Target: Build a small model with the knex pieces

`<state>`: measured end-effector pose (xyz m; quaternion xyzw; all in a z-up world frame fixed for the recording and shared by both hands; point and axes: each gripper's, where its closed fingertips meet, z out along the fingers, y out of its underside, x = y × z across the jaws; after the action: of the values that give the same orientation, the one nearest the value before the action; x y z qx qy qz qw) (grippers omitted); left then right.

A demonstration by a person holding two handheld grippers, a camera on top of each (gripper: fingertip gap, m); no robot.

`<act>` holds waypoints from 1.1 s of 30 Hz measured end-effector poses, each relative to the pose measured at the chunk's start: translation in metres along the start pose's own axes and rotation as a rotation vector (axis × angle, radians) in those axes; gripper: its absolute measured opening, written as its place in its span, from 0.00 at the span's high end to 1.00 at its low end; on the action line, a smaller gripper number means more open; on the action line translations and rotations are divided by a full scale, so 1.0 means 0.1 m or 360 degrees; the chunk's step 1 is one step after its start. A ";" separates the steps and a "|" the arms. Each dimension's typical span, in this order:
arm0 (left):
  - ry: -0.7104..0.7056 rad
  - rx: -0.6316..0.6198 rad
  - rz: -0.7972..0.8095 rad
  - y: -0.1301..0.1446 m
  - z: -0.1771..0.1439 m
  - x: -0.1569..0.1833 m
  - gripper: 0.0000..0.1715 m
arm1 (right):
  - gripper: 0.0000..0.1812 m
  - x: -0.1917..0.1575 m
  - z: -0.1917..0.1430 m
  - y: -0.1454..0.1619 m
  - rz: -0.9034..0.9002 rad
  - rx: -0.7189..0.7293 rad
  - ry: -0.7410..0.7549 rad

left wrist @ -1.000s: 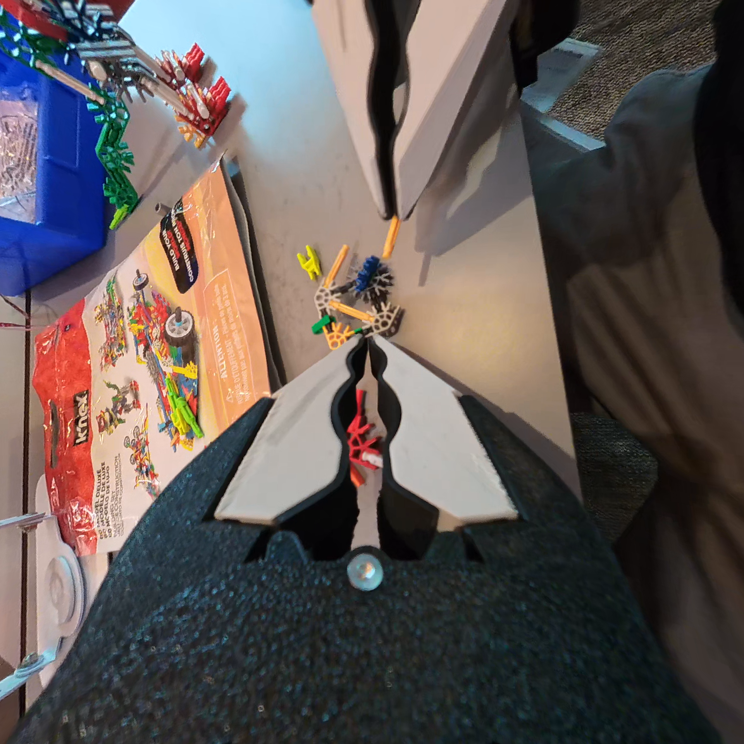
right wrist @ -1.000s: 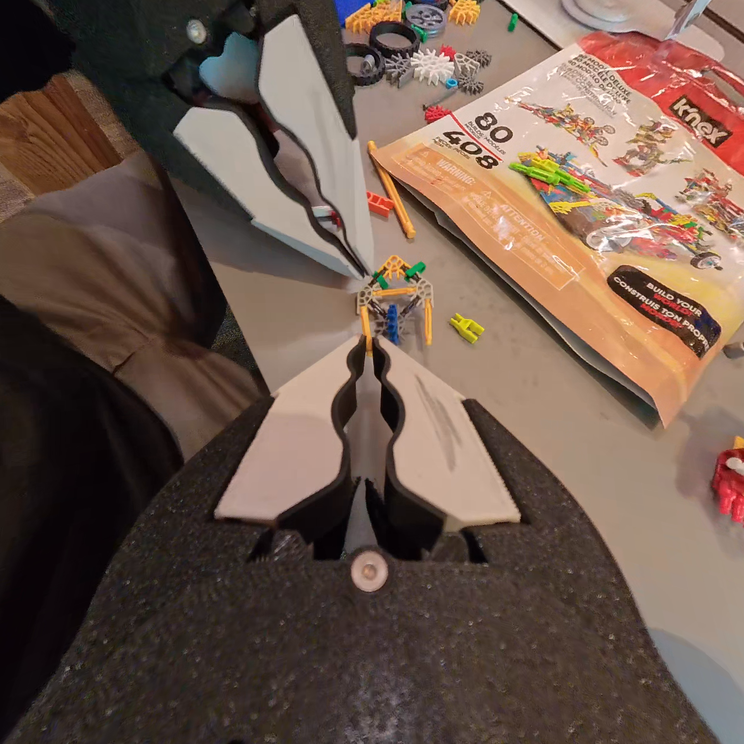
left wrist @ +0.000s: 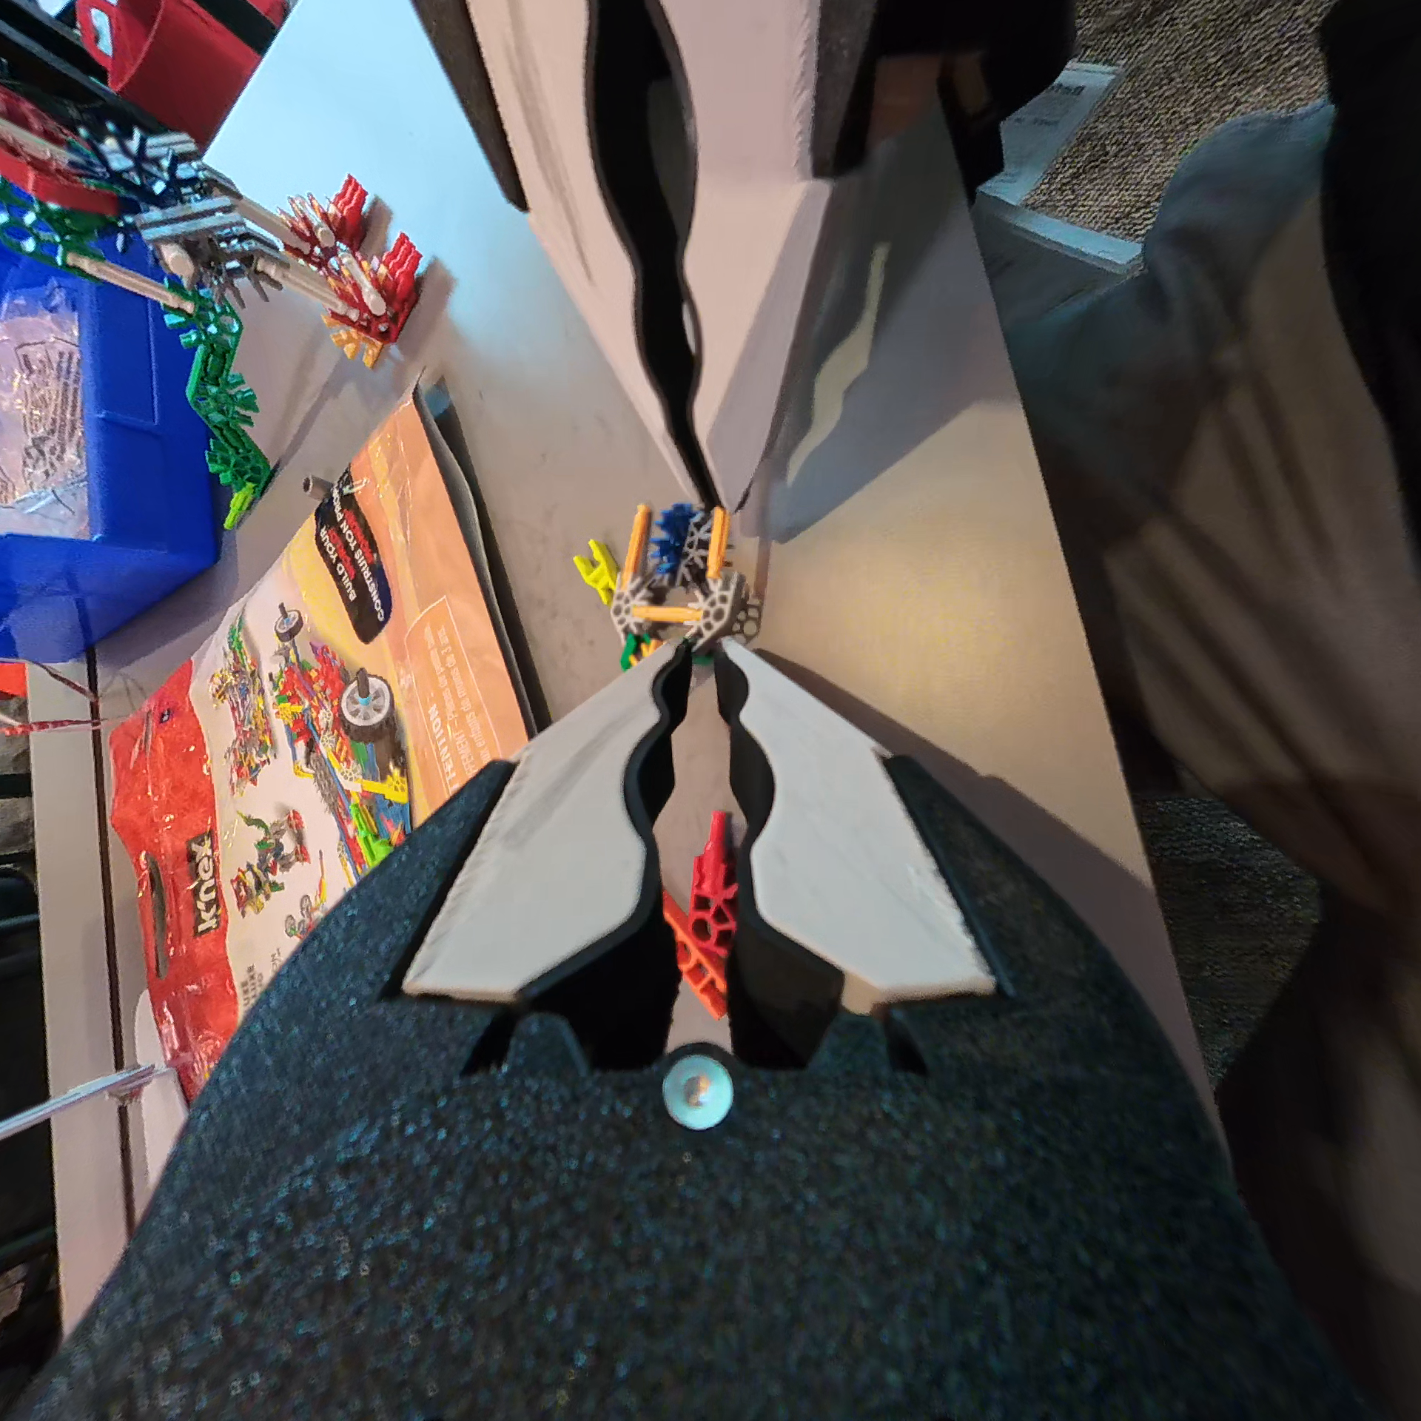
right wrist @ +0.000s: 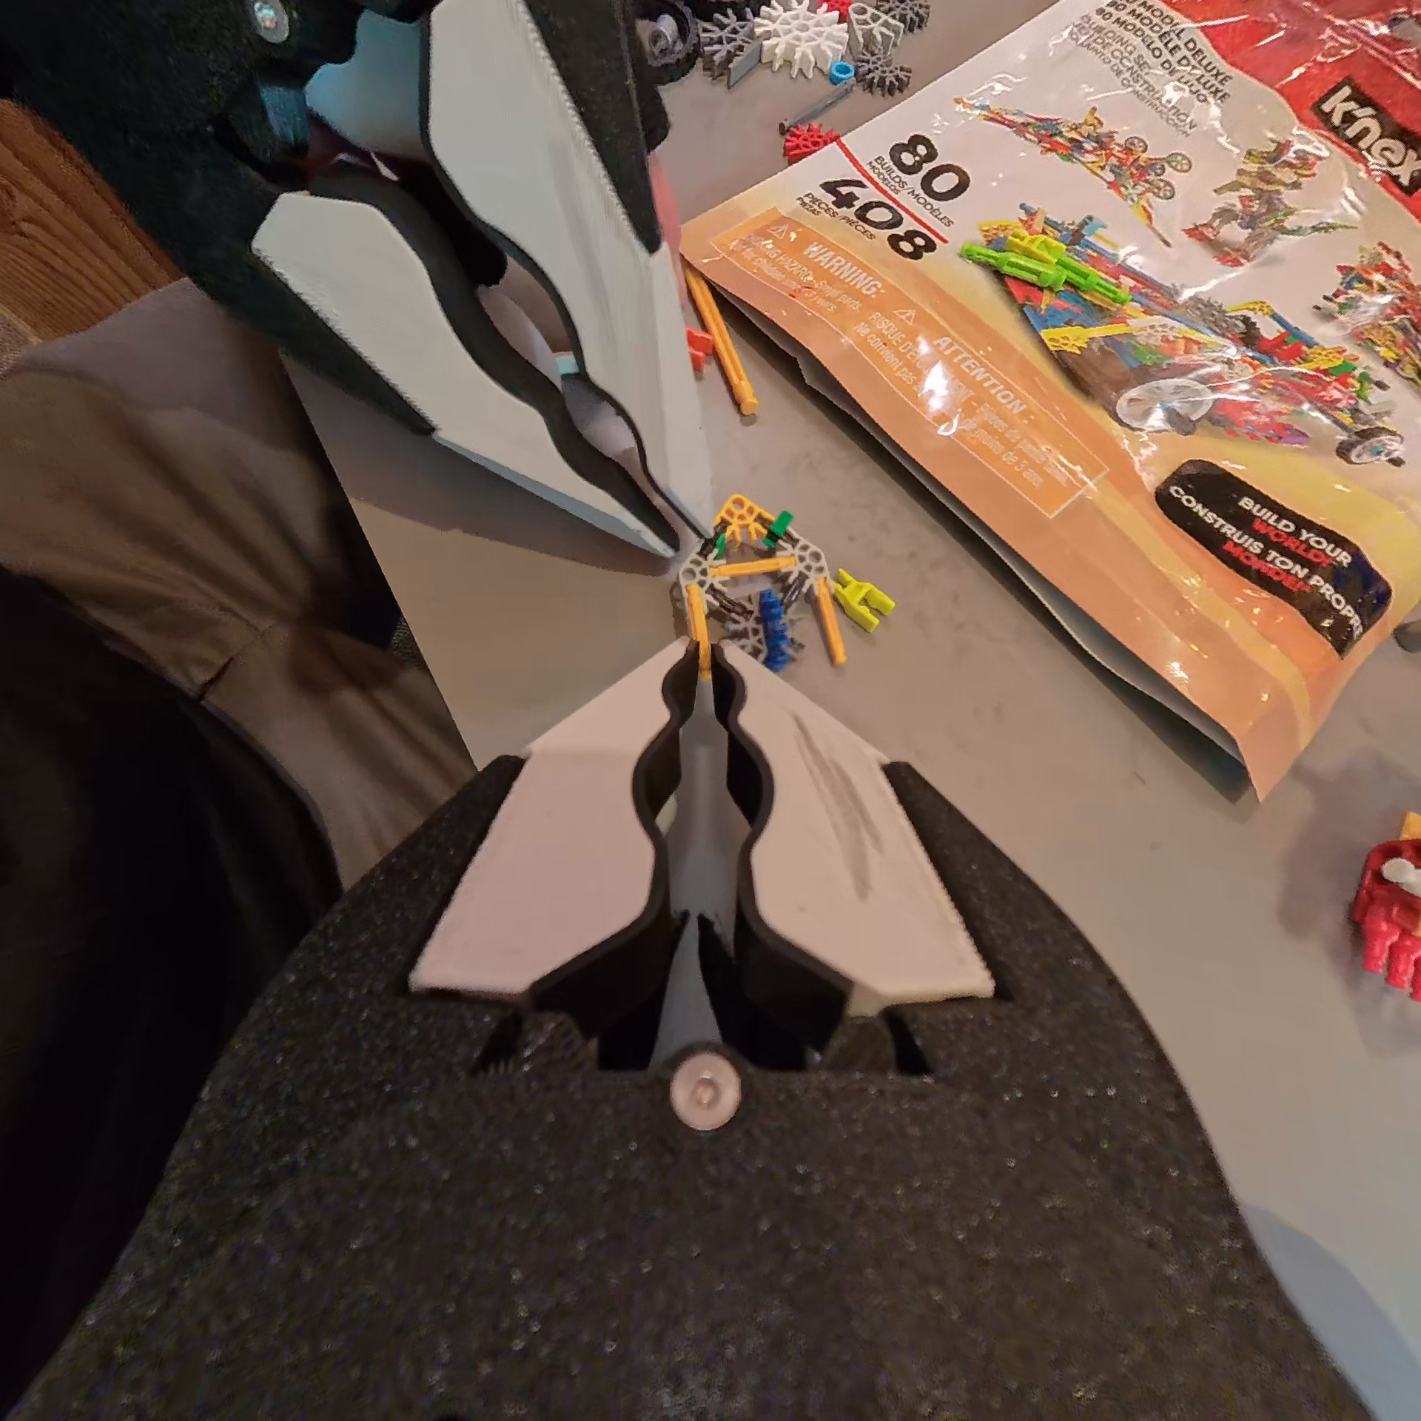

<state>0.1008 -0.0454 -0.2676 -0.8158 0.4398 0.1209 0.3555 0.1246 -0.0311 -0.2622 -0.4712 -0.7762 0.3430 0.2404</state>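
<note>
Nearest in the left wrist view, a red connector [left wrist: 711,892] and an orange connector [left wrist: 696,961] lie on the grey table [left wrist: 884,615] under the left gripper [left wrist: 698,653]. Its fingers are drawn nearly together, tips nipping the near corner of the small rod-and-connector assembly [left wrist: 677,592] by the table's right edge. From the far side the right gripper [right wrist: 701,653] meets it, fingers closed on the end of an orange rod [right wrist: 700,627] that plugs into a grey connector [right wrist: 696,573] of that assembly.

A second ago the two grippers stood farther apart and the rod angled off. Now they face each other closely across the piece, and its two side rods run parallel (the frame looks squared up). A yellow-green clip [left wrist: 596,569] lies loose just to the left of it.

Left again, a printed toy-set bag [left wrist: 307,692] lies flat; what it holds cannot be seen. Beyond it a blue bin [left wrist: 138,500] holds a clear plastic packet [left wrist: 38,384], and a green, white and red rod model [left wrist: 231,254] leans at its rim. Farthest left is a red container [left wrist: 177,77], contents hidden.
</note>
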 end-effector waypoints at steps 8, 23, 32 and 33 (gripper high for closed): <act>-0.0005 -0.0110 0.0118 0.00 0.09 0.06 1.00 | 1.00 0.01 -0.02 0.04 -0.0022 -0.0015 -0.0003; 0.0012 -0.0066 -0.0065 0.11 -0.04 -0.21 0.95 | 1.00 0.15 -0.06 0.21 -0.0015 -0.0132 0.0005; 0.0021 -0.0013 -0.0072 0.04 0.07 -0.21 0.93 | 0.91 0.18 -0.11 0.22 -0.0080 -0.0145 0.0035; 0.0014 0.0000 -0.0055 0.02 0.07 -0.20 0.93 | 0.91 0.18 -0.12 0.18 -0.0107 -0.0120 0.0049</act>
<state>0.0884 -0.0287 -0.2634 -0.8238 0.4272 0.1113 0.3555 0.1350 -0.0054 -0.2678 -0.4589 -0.8001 0.2980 0.2458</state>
